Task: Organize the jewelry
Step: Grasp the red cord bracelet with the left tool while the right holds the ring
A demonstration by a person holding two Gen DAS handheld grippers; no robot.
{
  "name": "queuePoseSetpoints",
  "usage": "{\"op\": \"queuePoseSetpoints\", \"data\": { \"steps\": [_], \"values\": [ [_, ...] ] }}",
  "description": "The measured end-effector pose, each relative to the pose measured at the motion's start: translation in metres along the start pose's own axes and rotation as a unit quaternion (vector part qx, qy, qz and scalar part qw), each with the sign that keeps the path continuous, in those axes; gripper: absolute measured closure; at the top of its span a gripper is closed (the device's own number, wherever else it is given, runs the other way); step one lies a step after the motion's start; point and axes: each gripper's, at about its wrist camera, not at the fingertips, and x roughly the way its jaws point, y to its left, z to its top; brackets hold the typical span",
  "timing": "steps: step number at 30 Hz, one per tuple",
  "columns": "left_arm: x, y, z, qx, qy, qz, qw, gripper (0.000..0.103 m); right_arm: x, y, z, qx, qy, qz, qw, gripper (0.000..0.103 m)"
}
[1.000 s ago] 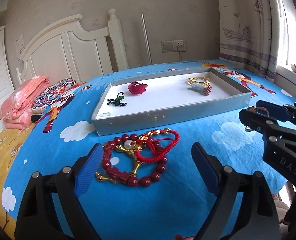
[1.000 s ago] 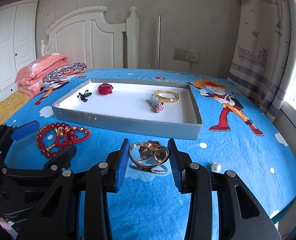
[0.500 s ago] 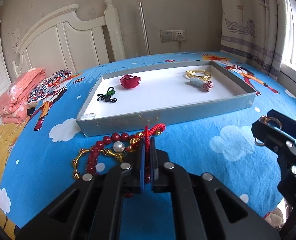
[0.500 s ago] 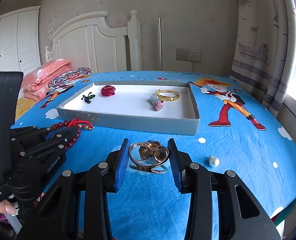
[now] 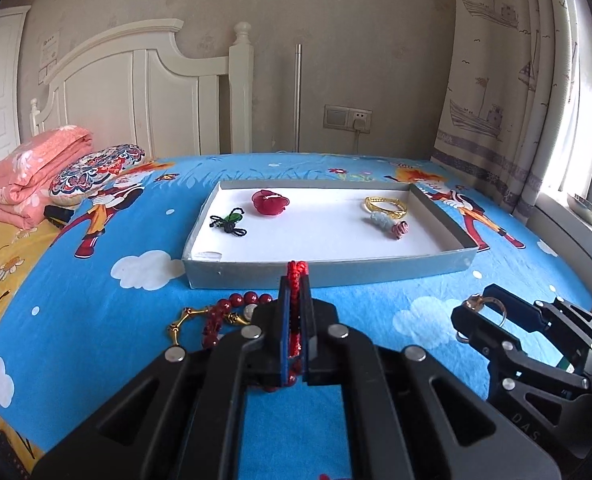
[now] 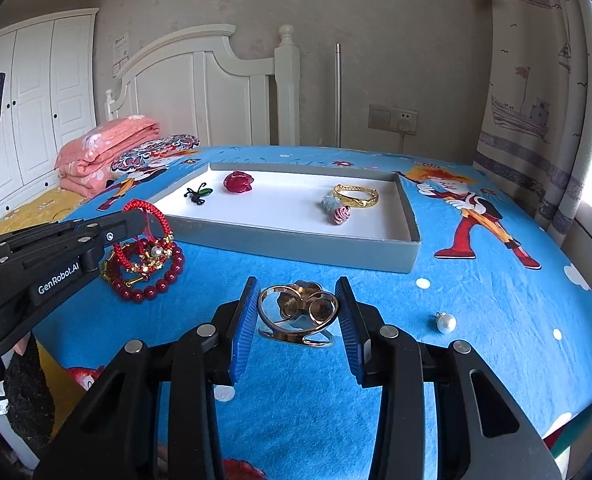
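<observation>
My left gripper (image 5: 294, 300) is shut on a red braided cord bracelet (image 5: 296, 269), lifted above the bed; it shows from the side in the right wrist view (image 6: 146, 216). A dark red bead bracelet with gold links (image 6: 152, 276) lies under it. My right gripper (image 6: 296, 312) is shut on a rose-gold openwork ring piece (image 6: 297, 310), held above the blue sheet. Ahead is the grey tray (image 5: 335, 276) with a white floor, holding a red flower piece (image 5: 270, 202), a black-green knot (image 5: 228, 222), a gold bangle (image 5: 385, 206) and a pink-blue charm (image 5: 389, 226).
A pearl earring (image 6: 445, 322) lies on the sheet right of my right gripper. Folded pink quilt (image 5: 28, 176) and a patterned pillow (image 5: 96, 170) sit at the far left by the white headboard. A curtain and window sill are on the right.
My left gripper closed on the red cord bracelet and raised it off the bead pile, moving toward the tray. My right gripper kept hold of the ring piece.
</observation>
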Motion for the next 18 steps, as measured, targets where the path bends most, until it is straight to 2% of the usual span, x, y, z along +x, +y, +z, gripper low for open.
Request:
{"op": "queuePoseSetpoints", "data": {
  "steps": [6, 18],
  "values": [
    [-0.014, -0.013, -0.012, 0.022, -0.013, 0.003, 0.9997, 0.099, -0.003, 0.0, 0.0, -0.001, -0.003, -0.003, 1.0, 0.066],
    [-0.02, -0.009, -0.022, 0.012, -0.025, 0.026, 0.9993, 0.099, -0.006, 0.006, 0.001, -0.009, -0.016, -0.019, 1.0, 0.066]
  ]
}}
